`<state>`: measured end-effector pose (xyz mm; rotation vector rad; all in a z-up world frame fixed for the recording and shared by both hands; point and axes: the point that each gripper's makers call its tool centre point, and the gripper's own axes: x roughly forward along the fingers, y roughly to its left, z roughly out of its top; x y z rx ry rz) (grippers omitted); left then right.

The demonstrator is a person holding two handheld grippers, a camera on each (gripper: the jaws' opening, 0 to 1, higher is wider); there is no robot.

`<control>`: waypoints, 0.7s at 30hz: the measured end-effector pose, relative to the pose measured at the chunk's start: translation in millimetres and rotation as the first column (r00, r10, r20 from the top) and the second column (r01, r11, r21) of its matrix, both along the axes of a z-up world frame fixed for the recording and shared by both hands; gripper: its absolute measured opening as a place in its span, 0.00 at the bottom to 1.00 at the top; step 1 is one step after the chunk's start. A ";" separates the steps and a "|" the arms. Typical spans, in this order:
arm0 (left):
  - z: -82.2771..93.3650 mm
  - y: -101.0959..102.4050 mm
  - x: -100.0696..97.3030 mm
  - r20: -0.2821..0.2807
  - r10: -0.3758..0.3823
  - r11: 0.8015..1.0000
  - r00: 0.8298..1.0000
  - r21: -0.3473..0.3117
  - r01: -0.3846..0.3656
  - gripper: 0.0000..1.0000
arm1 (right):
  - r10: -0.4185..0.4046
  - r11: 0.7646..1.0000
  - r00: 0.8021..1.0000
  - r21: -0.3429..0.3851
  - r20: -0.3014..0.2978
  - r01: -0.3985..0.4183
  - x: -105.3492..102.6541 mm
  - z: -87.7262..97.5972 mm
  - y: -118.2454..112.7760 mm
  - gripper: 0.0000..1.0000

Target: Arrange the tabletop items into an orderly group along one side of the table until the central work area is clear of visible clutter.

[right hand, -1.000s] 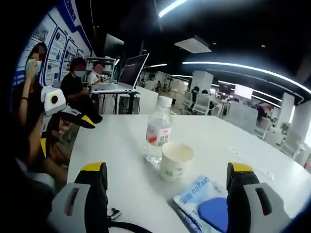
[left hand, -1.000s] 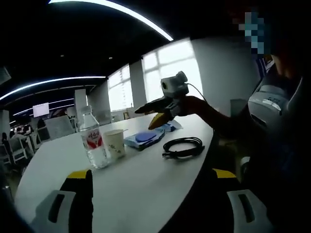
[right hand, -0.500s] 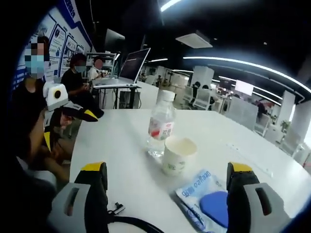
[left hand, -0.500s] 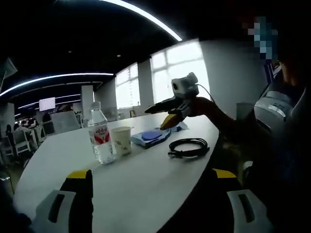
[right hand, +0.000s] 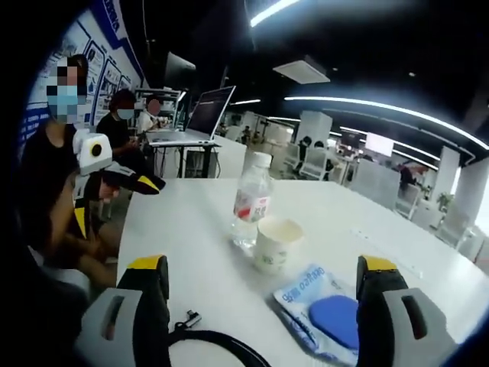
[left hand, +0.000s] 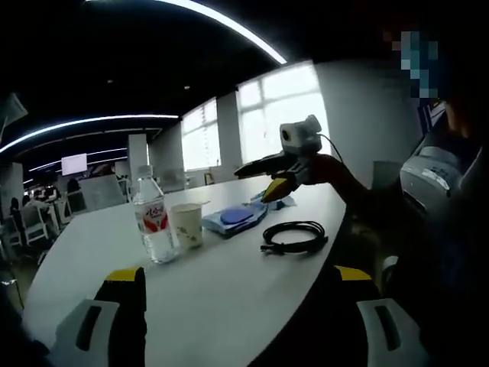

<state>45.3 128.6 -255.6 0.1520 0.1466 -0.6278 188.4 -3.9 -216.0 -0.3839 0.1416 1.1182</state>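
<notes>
**Both grippers held above the tabletop, jaws wide and empty**

On your white tabletop (left hand: pixel 229 298), left to right in the left gripper view: water bottle (left hand: pixel 152 216), paper cup (left hand: pixel 186 225) just beside it, blue packet (left hand: pixel 233 219), coiled black cable (left hand: pixel 293 236). Your right gripper (left hand: pixel 269 170) hovers over the packet; your left gripper (right hand: pixel 131 183) hangs off the edge.

Room dim overall; ceiling nearly black, cut by long curved strip lights (left hand: pixel 229 30), bent by fisheye. Left gripper view: windows (left hand: pixel 286 107) blown out white, strongest light src, backlighting the right gripper (left hand: pixel 263 180) into near-silhouette. White table (left hand: pixel 206 290) picks up a soft sheen, shadows faint. Right gripper view: ceiling strips (right hand: pixel 390 111) glare some; far bkgd soft, low detail. Edges warp and darken in both views. No obvious motion blur.
</notes>
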 end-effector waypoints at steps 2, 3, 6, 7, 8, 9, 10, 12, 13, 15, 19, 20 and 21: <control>-0.6 -0.5 0.8 -0.004 0.001 1.000 1.000 0.006 -0.001 1.00 | 0.000 1.000 1.000 -0.004 0.001 0.000 -1.5 -0.4 -3.0 1.00; -0.7 -1.0 0.9 -0.006 0.001 1.000 1.000 0.006 -0.001 1.00 | 0.000 1.000 1.000 0.000 0.000 0.000 -2.1 0.1 -4.4 1.00; -0.2 -3.6 0.6 -0.005 -0.005 1.000 1.000 0.009 0.005 1.00 | -0.002 1.000 1.000 0.016 0.001 0.002 -3.9 2.7 -8.1 1.00; -0.1 -4.7 0.3 -0.004 -0.008 1.000 1.000 0.011 0.008 1.00 | -0.002 1.000 1.000 0.017 0.002 0.002 -4.7 2.8 -8.9 1.00; -0.1 -5.6 0.1 -0.003 -0.010 1.000 1.000 0.013 0.010 1.00 | -0.003 1.000 1.000 0.019 0.001 0.003 -5.4 2.7 -9.8 1.00; -0.2 -6.0 -0.1 -0.004 -0.012 1.000 1.000 0.014 0.012 1.00 | -0.002 1.000 1.000 0.025 0.001 0.002 -7.2 2.6 -10.8 1.00; -0.2 -6.4 -0.3 -0.004 -0.013 1.000 1.000 0.015 0.013 1.00 | 0.000 1.000 1.000 0.025 0.000 0.000 -8.6 1.7 -11.5 1.00; -0.6 -6.0 -0.4 -0.004 -0.012 1.000 1.000 0.020 0.012 1.00 | 0.002 1.000 1.000 0.023 0.000 -0.002 -10.3 0.6 -12.4 1.00; -0.3 -5.5 -0.4 -0.003 -0.011 1.000 1.000 0.021 0.011 1.00 | 0.000 1.000 1.000 0.019 -0.002 0.000 -10.3 0.0 -13.2 1.00; 0.0 -5.1 -0.4 -0.002 -0.008 1.000 1.000 0.019 0.008 1.00 | 0.001 1.000 1.000 0.020 0.001 -0.001 -12.0 0.4 -14.8 1.00; -0.7 -5.7 -0.7 -0.003 -0.008 1.000 1.000 0.023 0.008 1.00 | 0.003 1.000 1.000 0.019 0.006 -0.003 -15.7 1.1 -18.1 1.00; -0.8 -6.2 -0.8 -0.003 -0.009 1.000 1.000 0.023 0.010 1.00 | 0.004 1.000 1.000 0.019 0.007 -0.004 -16.7 1.1 -19.3 1.00; -0.9 -7.6 -1.1 -0.003 -0.013 1.000 1.000 0.024 0.013 1.00 | 0.004 1.000 1.000 0.019 0.009 -0.004 -17.6 1.2 -20.7 1.00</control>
